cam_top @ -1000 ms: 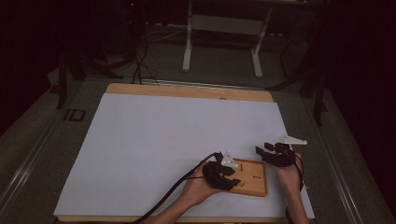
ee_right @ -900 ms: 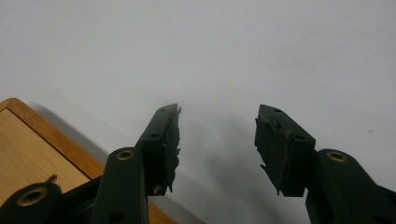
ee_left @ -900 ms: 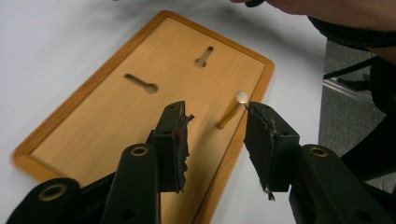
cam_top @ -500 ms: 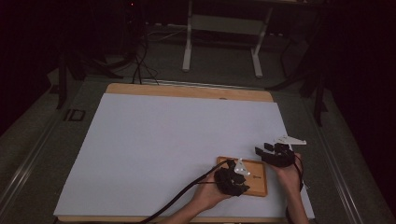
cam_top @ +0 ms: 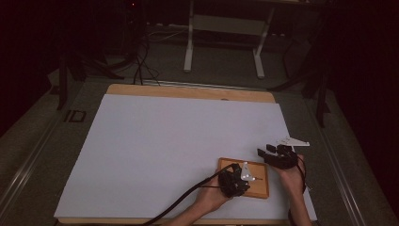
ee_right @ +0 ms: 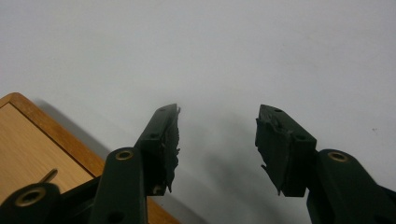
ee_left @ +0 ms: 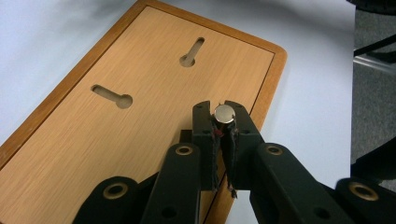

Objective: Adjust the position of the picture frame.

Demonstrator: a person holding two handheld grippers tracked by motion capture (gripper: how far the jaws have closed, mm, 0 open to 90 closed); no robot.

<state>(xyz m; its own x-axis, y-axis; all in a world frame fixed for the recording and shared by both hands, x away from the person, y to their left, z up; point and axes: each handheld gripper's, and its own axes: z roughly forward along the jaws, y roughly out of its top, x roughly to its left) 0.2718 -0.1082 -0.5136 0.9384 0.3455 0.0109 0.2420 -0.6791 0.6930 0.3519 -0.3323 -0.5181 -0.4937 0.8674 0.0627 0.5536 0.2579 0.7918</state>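
A wooden board [cam_top: 258, 189] with two keyhole slots [ee_left: 112, 94] lies on the white sheet near the front right of the table. My left gripper [ee_left: 223, 116] hangs over the board [ee_left: 140, 70]. Its jaws have just been closing and now pinch a small silver metal pin [ee_left: 224, 113], whose round top shows between the pads. In the high view the left gripper [cam_top: 249, 179] sits above the board's middle. My right gripper [ee_right: 217, 123] stands open with nothing between its fingers, over the white sheet just beside the board's edge [ee_right: 28, 140]. The high view shows the right gripper [cam_top: 264, 153] at the board's far right corner.
A large white sheet [cam_top: 179, 136] covers most of the wooden table [cam_top: 188, 91]. The left gripper's black cable [cam_top: 183, 200] trails off the front edge. Beyond the table stand a white frame [cam_top: 226, 42] and floor cables.
My left gripper has shifted right and nearer the front edge, onto the board, and its jaws have closed. The right gripper has stayed where it was.
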